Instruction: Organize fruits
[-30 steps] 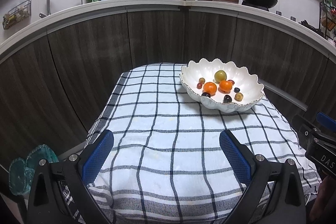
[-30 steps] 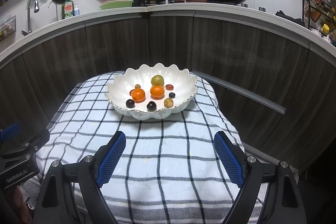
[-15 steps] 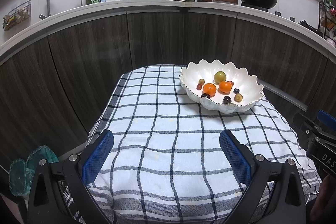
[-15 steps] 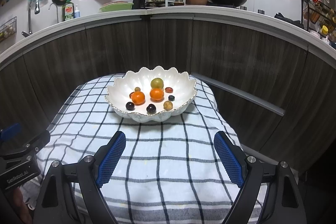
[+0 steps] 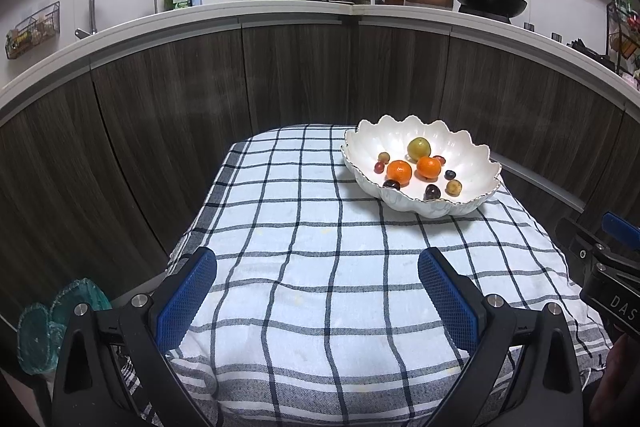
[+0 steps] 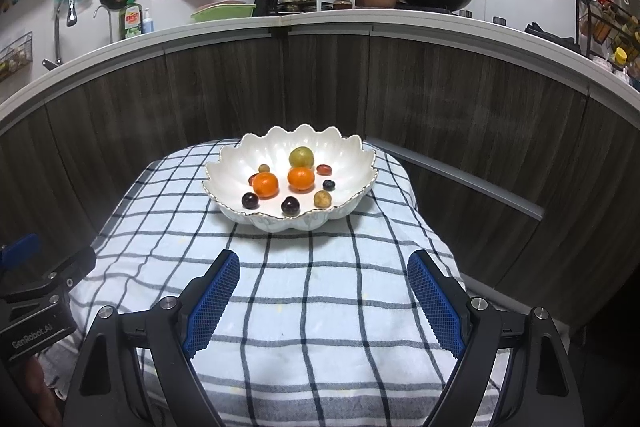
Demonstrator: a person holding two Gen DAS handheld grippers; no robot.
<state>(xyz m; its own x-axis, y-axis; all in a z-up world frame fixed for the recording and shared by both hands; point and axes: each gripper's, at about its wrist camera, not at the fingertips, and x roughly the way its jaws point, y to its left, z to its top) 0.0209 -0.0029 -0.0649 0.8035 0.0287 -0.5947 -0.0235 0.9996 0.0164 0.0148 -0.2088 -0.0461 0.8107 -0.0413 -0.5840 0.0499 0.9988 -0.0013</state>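
A white scalloped bowl [image 5: 476, 163] [image 6: 236, 167] stands at the far right of a checked cloth [image 5: 304, 267] [image 6: 320, 287]. It holds two oranges [image 5: 399, 173] [image 6: 265, 185], a green-yellow fruit [image 5: 419, 147] [image 6: 301, 156] and several small dark and tan fruits. My left gripper [image 5: 318, 291] is open and empty, over the cloth's near left part. My right gripper [image 6: 323, 297] is open and empty, just short of the bowl. Each gripper shows at the edge of the other's view.
The clothed table stands against dark wood cabinets [image 5: 300, 75] under a white counter [image 6: 360, 23] with a wok, a sink tap and bottles. A teal glass object [image 5: 52, 327] sits low at the left.
Both grippers have drawn back and risen a little, so the bowl looks slightly farther and lower. Both stay open. The fruits have not moved.
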